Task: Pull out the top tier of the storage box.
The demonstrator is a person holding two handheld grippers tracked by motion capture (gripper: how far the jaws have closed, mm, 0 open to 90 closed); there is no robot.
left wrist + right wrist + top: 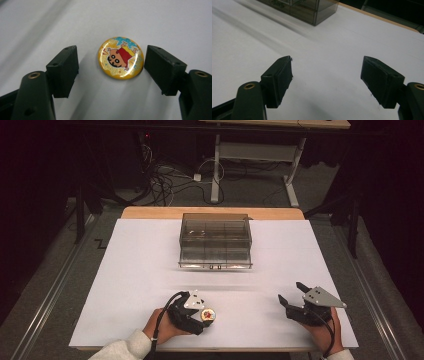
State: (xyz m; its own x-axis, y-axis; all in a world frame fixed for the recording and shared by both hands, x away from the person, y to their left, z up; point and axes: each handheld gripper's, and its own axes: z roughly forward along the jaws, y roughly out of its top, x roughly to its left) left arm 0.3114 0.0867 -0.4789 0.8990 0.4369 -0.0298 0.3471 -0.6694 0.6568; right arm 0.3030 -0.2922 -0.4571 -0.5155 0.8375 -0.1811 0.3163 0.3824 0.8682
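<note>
- While it lies flat on the white table [125, 285] between your left gripper [111, 66]'s wide-open jaws, the round badge [121, 58] looks light, stiff and glossy; pinch it across its rim.
- Its domed yellow face could slip.
- Your right gripper [327, 80] gapes empty, well short of the smoky plastic drawer box [216, 240].

I see a table [150, 265] covered by a white sheet, its wooden edge showing at the far side. A smoky clear drawer box [216, 241] sits on it toward the far middle, contents too dim to tell. A round cartoon badge [121, 57] lies flat near my edge.
</note>
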